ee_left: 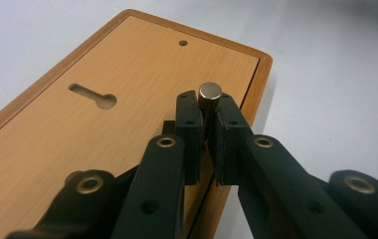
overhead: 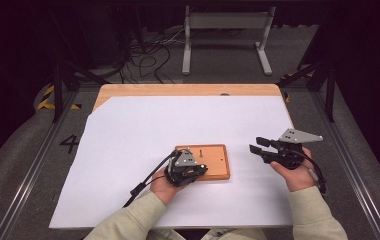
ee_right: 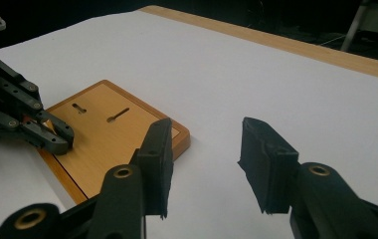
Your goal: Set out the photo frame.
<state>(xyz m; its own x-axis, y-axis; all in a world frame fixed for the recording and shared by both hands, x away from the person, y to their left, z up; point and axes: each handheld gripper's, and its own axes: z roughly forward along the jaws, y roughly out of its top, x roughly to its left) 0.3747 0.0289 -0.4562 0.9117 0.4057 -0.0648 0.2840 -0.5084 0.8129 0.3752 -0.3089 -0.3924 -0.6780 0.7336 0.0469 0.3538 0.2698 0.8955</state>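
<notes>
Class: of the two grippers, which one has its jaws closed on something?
The left gripper, clamping a small metal pin at the wooden board; the right gripper stands open, holding nothing.

We read one sign: a dark "4" [overhead: 69, 143] stood on the grey floor [overhead: 23, 150] left of the table. We found no other text, label or brand that could be read.

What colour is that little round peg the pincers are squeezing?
The peg is shiny metallic, silvery-bronze; the left gripper view shows it best.

Metal pin [ee_left: 210, 94] lower part hidden between jaws; wooden board [ee_left: 102, 129] cut off at frame edge.
</notes>
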